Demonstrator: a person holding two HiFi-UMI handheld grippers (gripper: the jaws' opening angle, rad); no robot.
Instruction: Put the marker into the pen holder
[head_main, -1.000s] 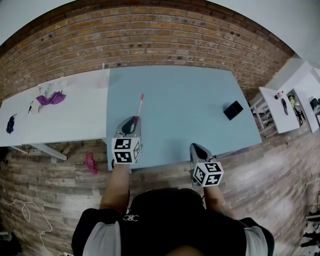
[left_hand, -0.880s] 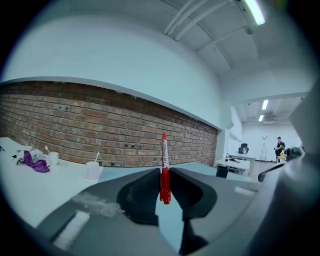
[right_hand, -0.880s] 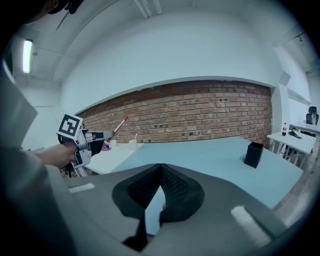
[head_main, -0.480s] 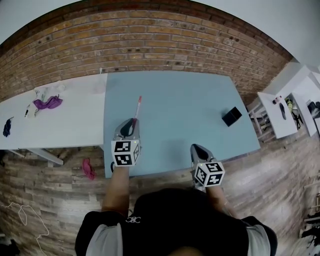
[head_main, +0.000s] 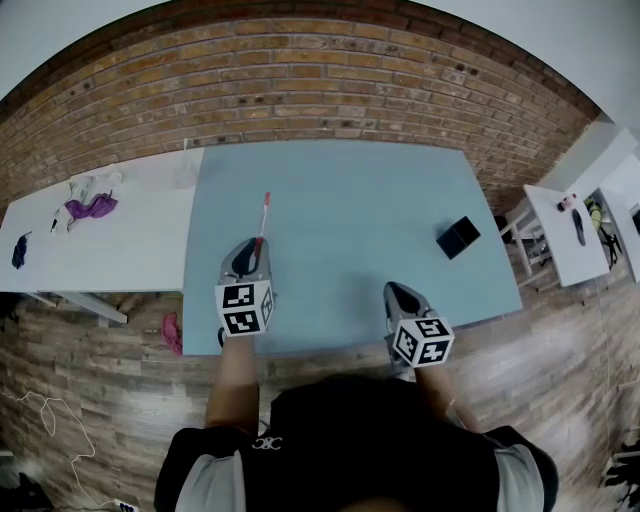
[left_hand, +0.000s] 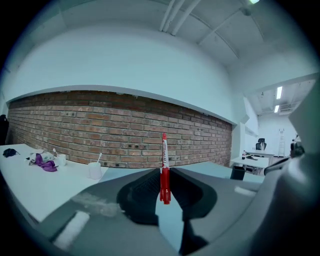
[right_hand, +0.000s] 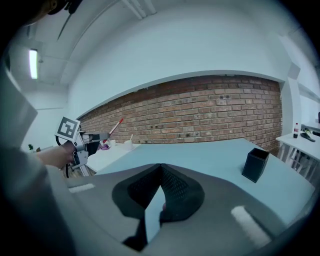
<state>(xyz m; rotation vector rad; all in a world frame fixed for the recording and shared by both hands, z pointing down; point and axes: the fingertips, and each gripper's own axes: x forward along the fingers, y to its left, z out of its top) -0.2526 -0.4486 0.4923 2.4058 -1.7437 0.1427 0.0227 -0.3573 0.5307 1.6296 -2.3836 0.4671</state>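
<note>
My left gripper hangs over the near left part of the blue table, shut on a red marker. In the left gripper view the marker stands upright between the pads, its tip up. The black square pen holder stands upright on the table's right side, apart from both grippers. My right gripper is at the front edge, jaws shut and empty. From the right gripper view, the pen holder is ahead to the right and the left gripper with the marker is off to the left.
A white table adjoins on the left with a purple cloth and small items; a white cup stands near the seam. A brick wall runs behind. Another white table stands at the right. A pink thing lies on the wood floor.
The left gripper, still holding the marker, has drifted a little rightward along the table. The right gripper has shifted slightly too, and the pen holder now sits a bit nearer to it.
</note>
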